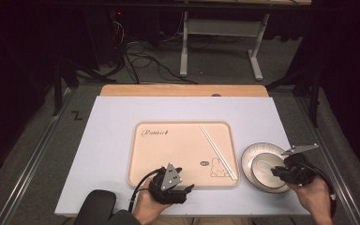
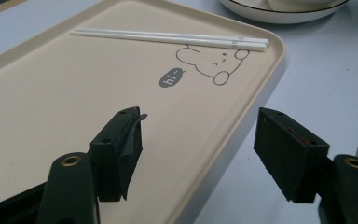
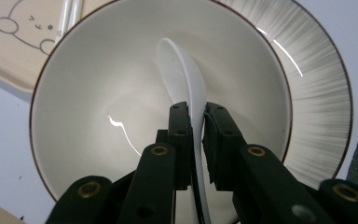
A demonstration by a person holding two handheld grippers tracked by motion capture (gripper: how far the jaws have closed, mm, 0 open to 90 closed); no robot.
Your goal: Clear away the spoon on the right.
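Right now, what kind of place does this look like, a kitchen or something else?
Probably a lab or recording workspace, not a kitchen. The table stands on grey carpet with loose cables on the floor and a bare desk frame behind. On it lies a staged place setting: tray, chopsticks, bowl.

Pale blue table (image 1: 112, 140) runs across mid-frame, a wooden edge showing along its far side. Beige tray (image 1: 168, 154) sits at centre, printed with a rabbit at lower right. White chopsticks (image 1: 218, 151) lie diagonally along the tray's right side. Just right of the tray, a bowl (image 1: 267, 164) rests on a striped plate (image 1: 255, 154). Right gripper (image 1: 281, 171) reaches into the bowl from lower right. Left gripper (image 1: 186, 190) hovers at the tray's bottom edge, lower centre.
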